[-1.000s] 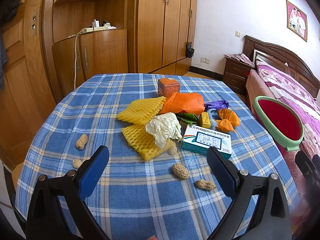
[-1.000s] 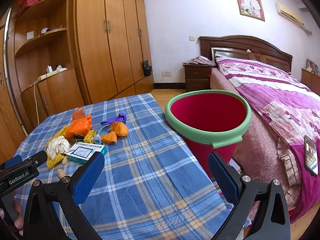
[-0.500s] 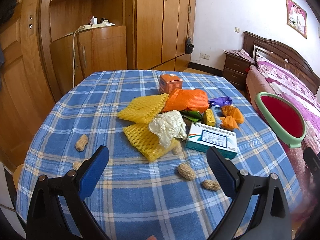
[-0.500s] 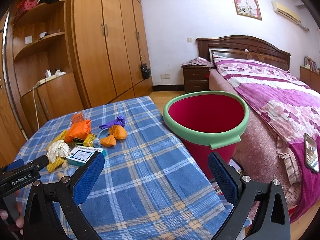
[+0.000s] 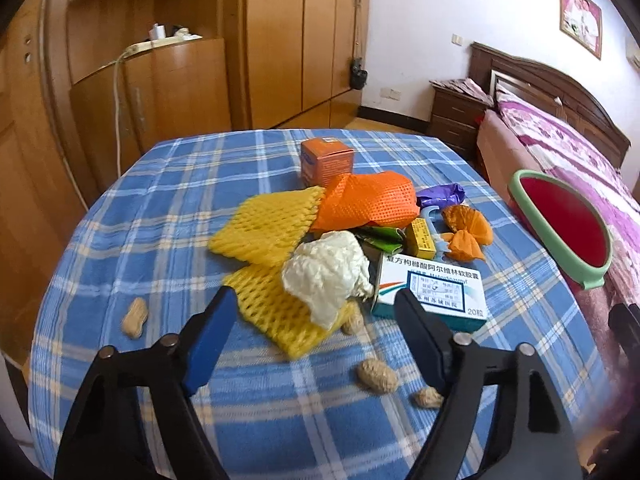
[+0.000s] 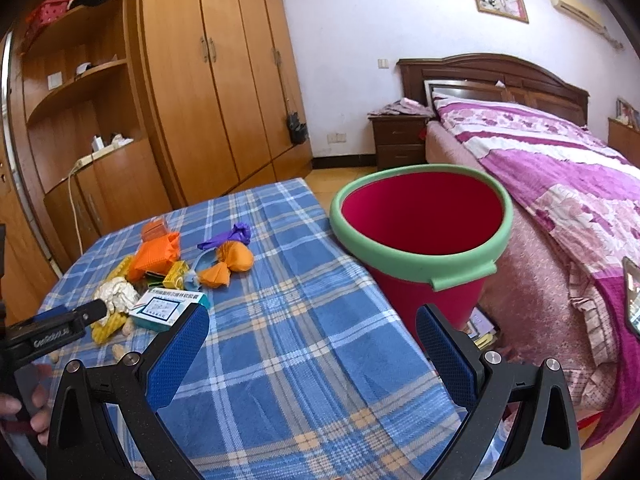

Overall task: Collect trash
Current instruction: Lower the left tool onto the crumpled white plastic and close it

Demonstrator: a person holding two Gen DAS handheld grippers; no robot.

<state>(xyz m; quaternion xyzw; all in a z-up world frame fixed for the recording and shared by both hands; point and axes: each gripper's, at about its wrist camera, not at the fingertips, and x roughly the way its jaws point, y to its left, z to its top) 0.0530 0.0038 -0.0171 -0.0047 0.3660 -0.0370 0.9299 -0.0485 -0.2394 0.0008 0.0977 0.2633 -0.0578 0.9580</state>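
Observation:
A pile of trash lies on the blue plaid table (image 5: pixel 168 216): two yellow foam nets (image 5: pixel 266 222), an orange net (image 5: pixel 366 200), a crumpled white paper (image 5: pixel 326 272), a teal medicine box (image 5: pixel 430 294), an orange box (image 5: pixel 326 160), orange and purple wrappers (image 5: pixel 466 232) and loose peanuts (image 5: pixel 378 376). My left gripper (image 5: pixel 316 300) is open and empty, just short of the white paper. My right gripper (image 6: pixel 312 322) is open and empty over the table's near right part. The red bucket with a green rim (image 6: pixel 420 228) stands off the table's right edge.
A wooden wardrobe and shelves (image 6: pixel 208 92) stand behind the table. A bed with a purple cover (image 6: pixel 560 184) and a nightstand (image 6: pixel 400 140) lie to the right. The left gripper (image 6: pixel 60 326) also shows at the left of the right wrist view.
My left gripper has moved forward and down toward the trash pile, so the white paper now sits right between its fingertips. The right gripper has shifted slightly toward the bucket.

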